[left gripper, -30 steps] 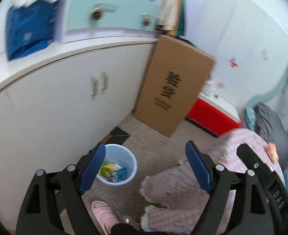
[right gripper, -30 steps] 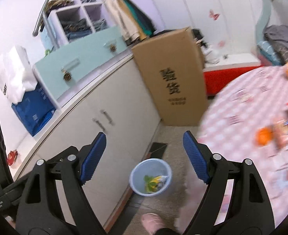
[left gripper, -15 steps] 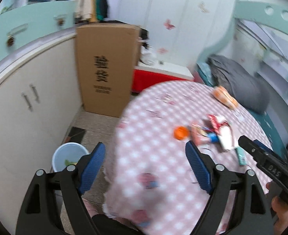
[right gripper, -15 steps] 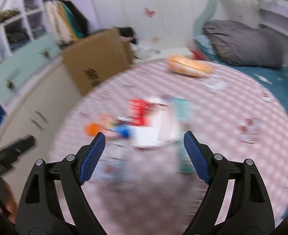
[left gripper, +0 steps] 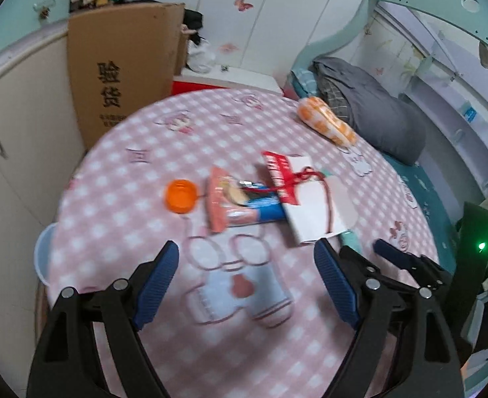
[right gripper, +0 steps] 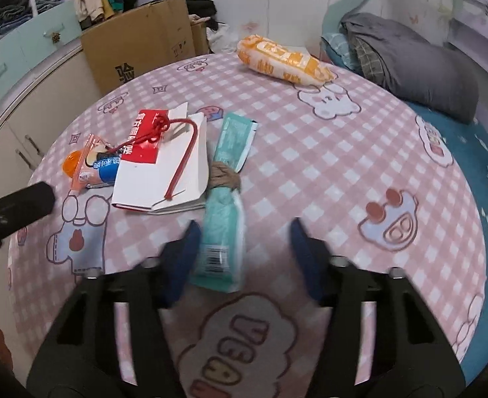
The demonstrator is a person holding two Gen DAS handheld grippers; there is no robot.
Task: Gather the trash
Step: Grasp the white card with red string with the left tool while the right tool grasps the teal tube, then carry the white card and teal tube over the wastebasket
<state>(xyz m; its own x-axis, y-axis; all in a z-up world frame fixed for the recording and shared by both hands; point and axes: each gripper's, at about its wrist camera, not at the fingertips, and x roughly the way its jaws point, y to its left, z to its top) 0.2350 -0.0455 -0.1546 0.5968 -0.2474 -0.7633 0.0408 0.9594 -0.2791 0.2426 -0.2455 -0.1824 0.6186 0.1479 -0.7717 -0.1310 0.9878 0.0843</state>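
Only right view, teal packet, brown wad

The surface wears a pink-and-white check printed with pastel cartoon figures. Ahead of the left tongs, black with blue pads, lie an orange cap, a salmon and blue snack wrapper and a white paper bag with a red label and red cord. Between the right tongs sits a mint-green packet, with an orange-and-white bag far beyond.
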